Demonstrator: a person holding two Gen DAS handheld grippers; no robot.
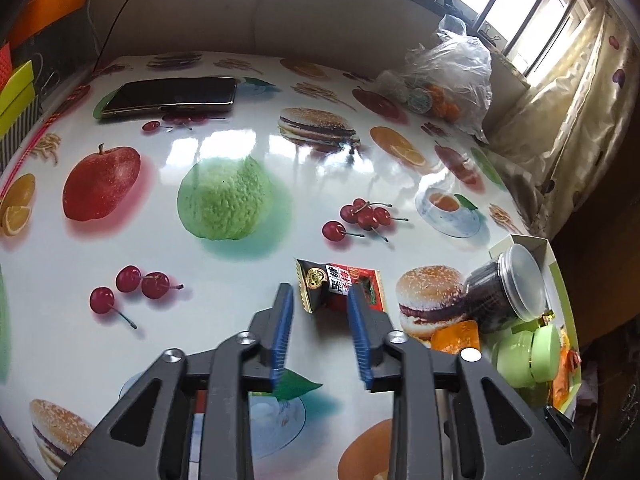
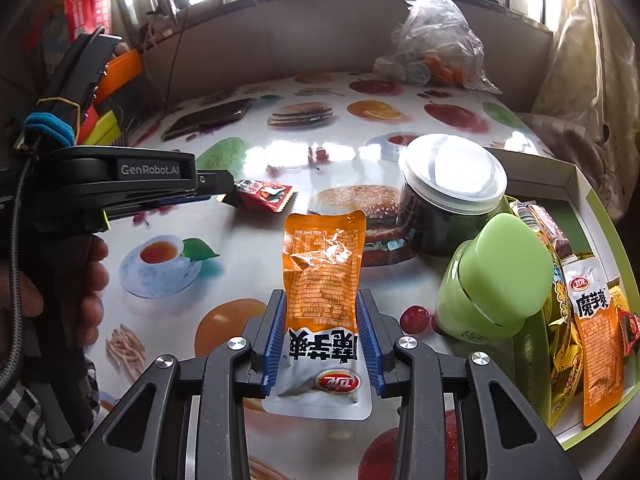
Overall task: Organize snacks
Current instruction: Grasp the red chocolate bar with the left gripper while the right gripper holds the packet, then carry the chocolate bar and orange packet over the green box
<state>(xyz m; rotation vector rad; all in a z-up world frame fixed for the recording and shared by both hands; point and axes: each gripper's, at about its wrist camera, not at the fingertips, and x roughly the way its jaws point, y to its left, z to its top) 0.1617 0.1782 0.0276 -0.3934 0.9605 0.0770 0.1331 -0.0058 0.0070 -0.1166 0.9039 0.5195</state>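
**Orange packet gripped, red packet released**

My right hand-held gripper [image 2: 322, 344] is clenched on an orange-and-white snack packet [image 2: 325, 280], blue pads pressing both edges; the packet stands up off the bench [image 2: 240, 272]. My left hand-held gripper [image 1: 320, 300] has its jaws apart, not pressing anything. A red-and-black snack packet [image 1: 336, 284] lies flat on the bench just past its fingertips. At the right bench edge, a box [image 2: 576, 184] holds more snack packets; a dark jar [image 2: 448, 208] and green jar [image 2: 496, 276] lean at its near side.
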